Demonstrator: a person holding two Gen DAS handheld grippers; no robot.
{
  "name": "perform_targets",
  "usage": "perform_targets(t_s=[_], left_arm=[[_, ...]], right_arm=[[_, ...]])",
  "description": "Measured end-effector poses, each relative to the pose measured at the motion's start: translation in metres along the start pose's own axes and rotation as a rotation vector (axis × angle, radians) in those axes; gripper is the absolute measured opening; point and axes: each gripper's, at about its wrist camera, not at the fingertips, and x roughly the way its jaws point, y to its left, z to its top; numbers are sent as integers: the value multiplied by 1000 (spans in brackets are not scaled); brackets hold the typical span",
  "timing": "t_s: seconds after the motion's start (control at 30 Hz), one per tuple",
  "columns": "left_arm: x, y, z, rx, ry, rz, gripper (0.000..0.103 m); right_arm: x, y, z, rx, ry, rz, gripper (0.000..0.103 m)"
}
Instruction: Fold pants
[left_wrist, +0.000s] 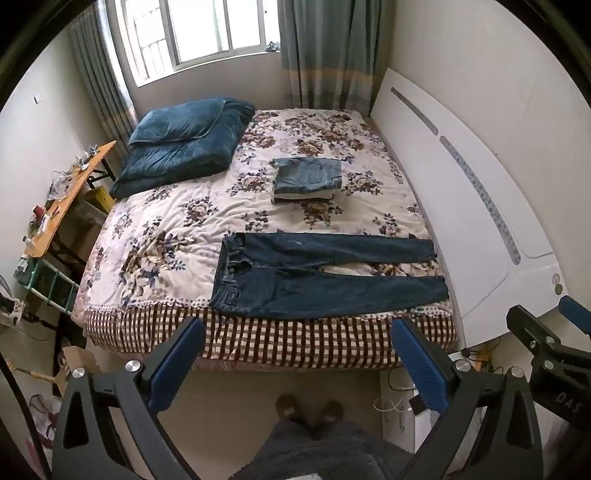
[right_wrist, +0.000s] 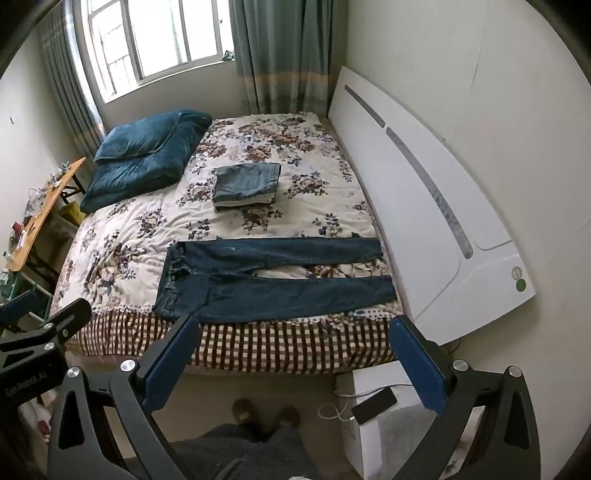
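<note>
Both grippers hang well back from the bed, nothing in either one. The left gripper has its jaws spread wide, and the right gripper is just as wide, side by side above the floor.

Straight ahead of them, along the near edge of the bed, lie the jeans, flat and unfolded. The waistband is ahead of the left gripper, the cuffs run out ahead of the right, and the legs are parted in a narrow V. Farther on sits a stack of folded clothes.

Denim like this looks soft but weighty, likely to sag and drag on the quilt, not slippery. My call: pinch the far leg's cuff with the right and the far waistband corner with the left, then bring that leg over the near one.
</note>
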Motion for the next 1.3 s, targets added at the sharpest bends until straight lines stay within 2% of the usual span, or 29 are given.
perform_targets(t_s=[0.13,0.53,1.3], left_arm=[[0,3,0,-8,-7,-17,103],[-5,-8,6,11,-22,13,103],[-15,-16,16,18,-39,14,103]], right_arm=[[-2,-1,0,2,-4,5,103],[-9,3,-1,3,-11,11,103],[-11,4,2,7,-5,25,103]])
